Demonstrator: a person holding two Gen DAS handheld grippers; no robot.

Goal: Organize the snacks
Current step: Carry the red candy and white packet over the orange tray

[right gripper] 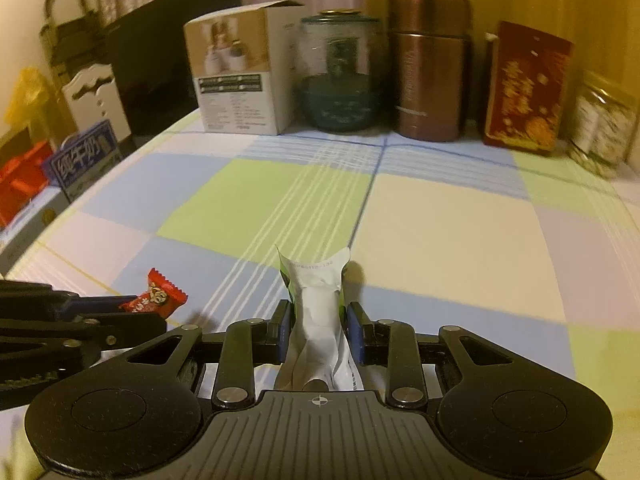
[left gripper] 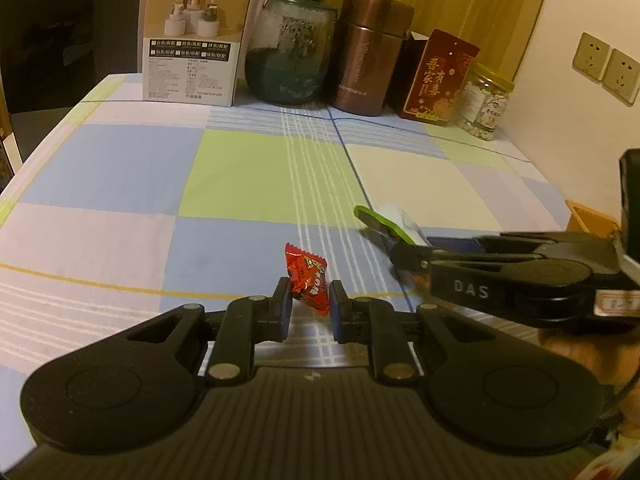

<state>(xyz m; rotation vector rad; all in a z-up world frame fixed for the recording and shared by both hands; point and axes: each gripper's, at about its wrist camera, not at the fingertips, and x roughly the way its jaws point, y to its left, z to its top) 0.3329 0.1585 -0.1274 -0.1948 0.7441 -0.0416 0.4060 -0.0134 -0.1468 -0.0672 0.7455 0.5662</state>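
Observation:
A small red candy packet (left gripper: 307,276) hangs just above the checked tablecloth (left gripper: 240,168), with my left gripper (left gripper: 310,304) shut on its lower end. In the right wrist view the same red packet (right gripper: 160,296) sticks out of the left gripper (right gripper: 132,308) at the lower left. My right gripper (right gripper: 318,320) is shut on a white and green snack pouch (right gripper: 320,284), which stands up crumpled between the pads. From the left wrist view the right gripper (left gripper: 394,256) reaches in from the right, and the pouch (left gripper: 384,220) pokes out past its tips.
Along the far edge stand a white carton (left gripper: 196,40), a glass jar (left gripper: 290,48), a brown canister (left gripper: 370,52), a red box (left gripper: 436,76) and a plastic jar (left gripper: 482,104). A wooden box (left gripper: 588,220) sits at the right. A blue milk carton (right gripper: 84,160) lies beyond the table's left edge.

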